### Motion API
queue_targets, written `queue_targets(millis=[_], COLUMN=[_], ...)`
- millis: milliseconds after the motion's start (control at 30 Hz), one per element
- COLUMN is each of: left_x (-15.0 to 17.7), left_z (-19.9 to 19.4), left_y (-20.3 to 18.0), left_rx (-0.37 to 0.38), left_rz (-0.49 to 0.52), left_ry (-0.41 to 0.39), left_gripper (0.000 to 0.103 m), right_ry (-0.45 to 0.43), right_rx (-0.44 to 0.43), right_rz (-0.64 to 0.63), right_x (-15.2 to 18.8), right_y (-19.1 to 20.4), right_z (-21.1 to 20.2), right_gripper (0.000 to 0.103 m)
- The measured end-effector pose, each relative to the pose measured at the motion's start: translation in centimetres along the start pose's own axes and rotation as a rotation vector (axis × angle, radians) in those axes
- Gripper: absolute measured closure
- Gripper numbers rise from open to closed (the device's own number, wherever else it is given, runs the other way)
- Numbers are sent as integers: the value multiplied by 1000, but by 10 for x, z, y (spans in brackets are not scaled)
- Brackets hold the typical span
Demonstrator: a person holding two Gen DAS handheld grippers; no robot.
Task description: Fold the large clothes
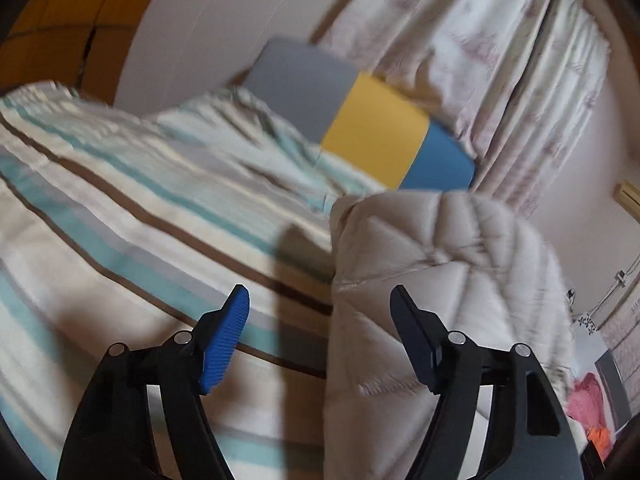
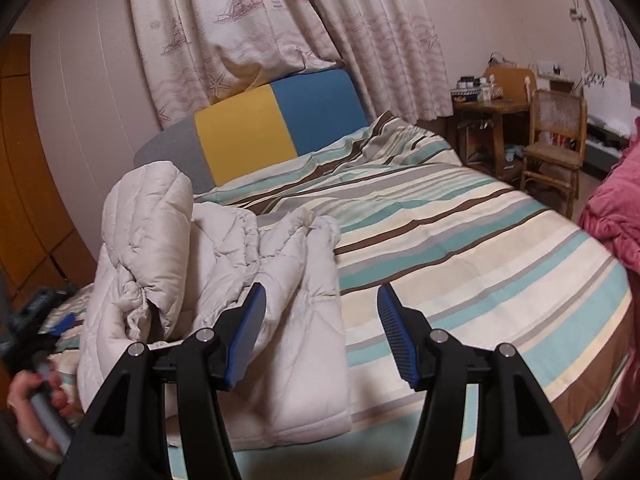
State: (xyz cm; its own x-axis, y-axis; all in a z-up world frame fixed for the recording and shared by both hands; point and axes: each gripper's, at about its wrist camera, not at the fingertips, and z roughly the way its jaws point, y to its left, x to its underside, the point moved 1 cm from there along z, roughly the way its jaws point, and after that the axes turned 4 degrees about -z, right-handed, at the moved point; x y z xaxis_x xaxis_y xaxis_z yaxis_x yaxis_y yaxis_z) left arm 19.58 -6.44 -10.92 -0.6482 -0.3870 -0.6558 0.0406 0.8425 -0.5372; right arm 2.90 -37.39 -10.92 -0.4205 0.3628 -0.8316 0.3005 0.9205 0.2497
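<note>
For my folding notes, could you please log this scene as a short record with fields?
garment: cream quilted padded coat, bunched in a loose heap
surface: bed with teal, brown and cream striped cover
left gripper: fingers apart, holding nothing, coat beside it
right gripper: fingers apart, holding nothing
backdrop: grey, yellow and blue headboard
</note>
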Motion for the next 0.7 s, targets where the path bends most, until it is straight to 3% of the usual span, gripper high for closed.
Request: queue_targets(millis=[133, 267, 467, 567, 700], left_x=[3, 15, 21, 23, 18], left_z=[30, 36, 50, 59, 71], left_y=[-18, -48, -77, -90, -104], left_rx=[53, 89, 107, 86, 64], left_rz=[-1, 47, 113, 171, 213], left_ry=[108, 129, 182, 199, 239], left_gripper=[36, 36, 36, 36, 36], right_ry=[35, 110, 210, 205, 91], right_rx=[-51, -12, 6, 39, 73], right_rz=[-40, -94, -39, -27, -47], right_x=[2, 13, 40, 39, 9], right_y=[6, 5, -25, -34, -33], right_z=[7, 20, 36, 32, 5], right_gripper=[45, 46, 47, 46, 47])
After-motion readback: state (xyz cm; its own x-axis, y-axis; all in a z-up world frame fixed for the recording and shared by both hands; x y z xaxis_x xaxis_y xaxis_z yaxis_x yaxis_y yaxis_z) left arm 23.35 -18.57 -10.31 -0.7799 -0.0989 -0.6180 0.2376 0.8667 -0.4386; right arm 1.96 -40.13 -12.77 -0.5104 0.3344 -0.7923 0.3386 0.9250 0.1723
